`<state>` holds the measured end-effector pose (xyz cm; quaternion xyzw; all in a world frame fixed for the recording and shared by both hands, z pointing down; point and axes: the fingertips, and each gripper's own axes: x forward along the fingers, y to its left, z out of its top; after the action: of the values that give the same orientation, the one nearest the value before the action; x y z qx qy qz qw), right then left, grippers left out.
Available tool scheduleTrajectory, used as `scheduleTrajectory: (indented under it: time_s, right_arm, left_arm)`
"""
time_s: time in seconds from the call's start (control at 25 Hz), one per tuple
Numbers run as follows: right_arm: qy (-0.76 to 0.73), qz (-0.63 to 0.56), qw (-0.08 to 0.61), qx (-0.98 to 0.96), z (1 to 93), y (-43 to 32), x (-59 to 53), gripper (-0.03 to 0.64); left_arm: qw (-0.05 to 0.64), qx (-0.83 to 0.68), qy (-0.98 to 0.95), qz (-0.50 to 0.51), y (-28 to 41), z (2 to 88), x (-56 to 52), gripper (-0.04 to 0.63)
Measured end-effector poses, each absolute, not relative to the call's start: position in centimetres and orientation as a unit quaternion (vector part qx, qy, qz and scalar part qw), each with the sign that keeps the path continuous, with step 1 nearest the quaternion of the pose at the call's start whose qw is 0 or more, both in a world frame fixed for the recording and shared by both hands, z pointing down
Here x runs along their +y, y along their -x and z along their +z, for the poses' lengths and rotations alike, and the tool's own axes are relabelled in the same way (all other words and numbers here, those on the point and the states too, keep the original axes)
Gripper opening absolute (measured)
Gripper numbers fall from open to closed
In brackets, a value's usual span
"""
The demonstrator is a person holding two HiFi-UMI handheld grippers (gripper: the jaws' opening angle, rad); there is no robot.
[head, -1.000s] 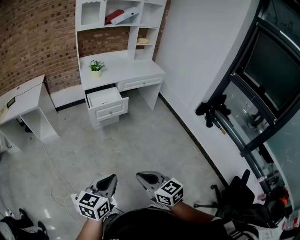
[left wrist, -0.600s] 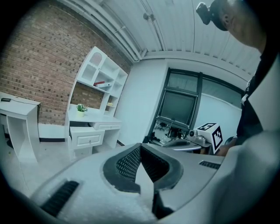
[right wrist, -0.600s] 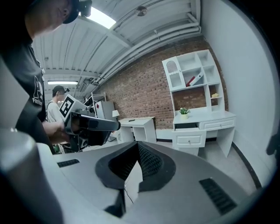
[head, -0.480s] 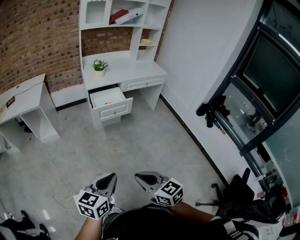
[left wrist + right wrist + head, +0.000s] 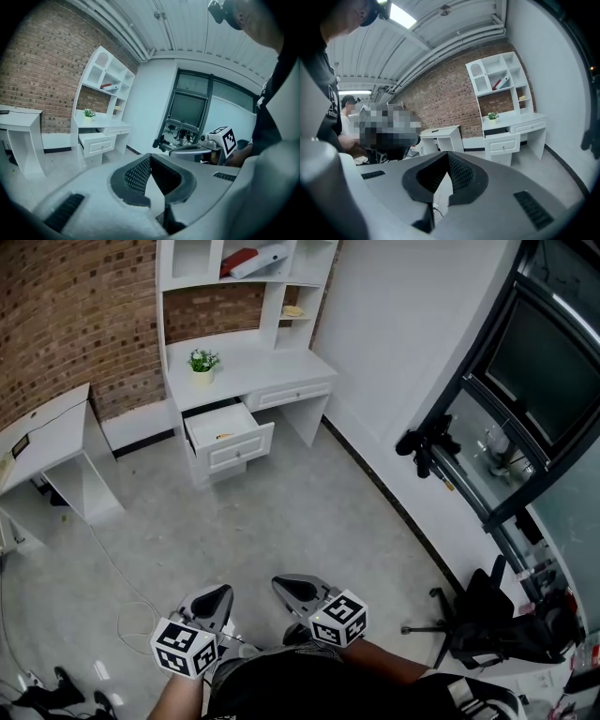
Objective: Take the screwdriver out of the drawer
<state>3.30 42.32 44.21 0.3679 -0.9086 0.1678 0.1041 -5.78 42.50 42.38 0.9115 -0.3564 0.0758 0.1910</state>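
At 12 o'clock a white desk (image 5: 272,367) stands on the grey floor (image 5: 300,512), with a small potted plant (image 5: 202,362) on its top and one drawer (image 5: 228,435) pulled out. A white cable (image 5: 122,587) trails across the floor at 8 o'clock.

The drawer (image 5: 228,432) has shifted slightly right in view, perhaps nearer.

Grey left claw (image 5: 217,596) and right claw (image 5: 291,590) bear checkered cubes (image 5: 187,649).
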Motion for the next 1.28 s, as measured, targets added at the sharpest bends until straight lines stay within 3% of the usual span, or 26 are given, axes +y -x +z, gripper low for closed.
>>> scheduleTrajectory:
  time_s: [0.52,1.28]
  right_arm:
    - [-0.361,0.165,0.118,-0.910,44.4,-2.8,40.8,0.006]
    - [-0.329,0.167,0.093,-0.925,43.4,-4.9,26.1,0.006]
  left_arm:
    - [0.215,-0.354,-0.908,0.068,6.3,44.0,40.5,0.017]
    - [0.198,-0.374,-0.902,0.082,2.9,42.5,27.4,0.017]
